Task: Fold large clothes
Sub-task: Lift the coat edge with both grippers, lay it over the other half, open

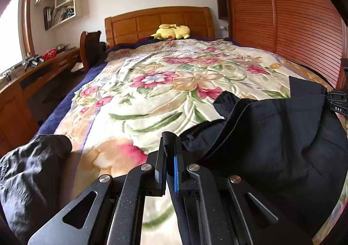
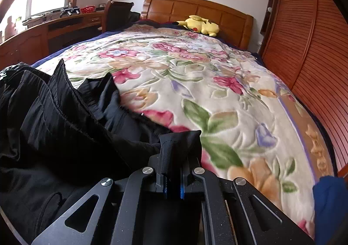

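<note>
A large black garment [image 1: 271, 136] lies bunched on the near end of a bed with a floral blanket [image 1: 156, 93]. My left gripper [image 1: 170, 147] is shut on a fold of the garment's edge, with cloth hanging down from between its fingers. In the right wrist view the garment [image 2: 65, 119] spreads to the left, and my right gripper [image 2: 176, 149] is shut on another bunched edge of it. The tip of the right gripper shows at the far right of the left wrist view [image 1: 338, 101]. A second black piece [image 1: 30, 171] lies at the left.
A yellow plush toy [image 1: 171, 32] lies by the wooden headboard [image 1: 156, 21]. A louvred wooden wardrobe [image 1: 282, 17] runs along the bed's right side. A wooden desk [image 1: 32, 75] and a chair [image 1: 90, 47] stand at the left. A blue object [image 2: 330, 201] sits at the near right.
</note>
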Demonstrator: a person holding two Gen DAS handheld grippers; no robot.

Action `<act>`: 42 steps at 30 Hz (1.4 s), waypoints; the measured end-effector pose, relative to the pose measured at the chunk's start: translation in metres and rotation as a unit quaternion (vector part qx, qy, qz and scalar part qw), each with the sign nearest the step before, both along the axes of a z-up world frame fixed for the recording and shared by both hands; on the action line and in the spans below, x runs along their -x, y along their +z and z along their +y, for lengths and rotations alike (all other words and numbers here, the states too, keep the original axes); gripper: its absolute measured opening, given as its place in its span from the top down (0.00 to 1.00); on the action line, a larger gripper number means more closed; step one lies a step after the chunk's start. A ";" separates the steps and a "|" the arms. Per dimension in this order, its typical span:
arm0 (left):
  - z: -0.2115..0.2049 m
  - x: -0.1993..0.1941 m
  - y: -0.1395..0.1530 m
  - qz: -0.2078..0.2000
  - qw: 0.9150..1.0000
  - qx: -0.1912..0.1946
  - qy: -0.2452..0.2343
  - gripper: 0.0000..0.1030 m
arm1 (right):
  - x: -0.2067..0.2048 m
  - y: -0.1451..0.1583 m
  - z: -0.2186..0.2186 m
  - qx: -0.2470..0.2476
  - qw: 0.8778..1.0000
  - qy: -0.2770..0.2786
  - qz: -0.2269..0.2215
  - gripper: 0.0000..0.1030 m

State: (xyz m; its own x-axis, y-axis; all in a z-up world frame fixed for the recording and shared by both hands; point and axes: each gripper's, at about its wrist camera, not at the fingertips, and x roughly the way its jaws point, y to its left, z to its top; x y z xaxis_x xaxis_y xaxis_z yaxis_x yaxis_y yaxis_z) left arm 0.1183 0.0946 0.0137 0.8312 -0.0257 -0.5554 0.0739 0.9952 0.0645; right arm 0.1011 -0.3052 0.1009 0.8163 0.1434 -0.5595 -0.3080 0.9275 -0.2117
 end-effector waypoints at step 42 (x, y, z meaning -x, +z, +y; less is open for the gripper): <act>-0.013 0.038 0.004 0.020 0.999 -0.040 -0.016 0.30 | 0.017 0.015 0.019 -0.018 1.000 -0.013 0.007 0.23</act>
State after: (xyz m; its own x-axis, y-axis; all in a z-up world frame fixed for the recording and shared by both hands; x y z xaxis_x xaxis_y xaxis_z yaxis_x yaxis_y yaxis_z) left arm 0.0802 0.0813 0.0182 0.8080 -0.0066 -0.5891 0.1102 0.9840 0.1402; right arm 0.0837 -0.2864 0.1157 0.8124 0.1418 -0.5656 -0.2858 0.9423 -0.1742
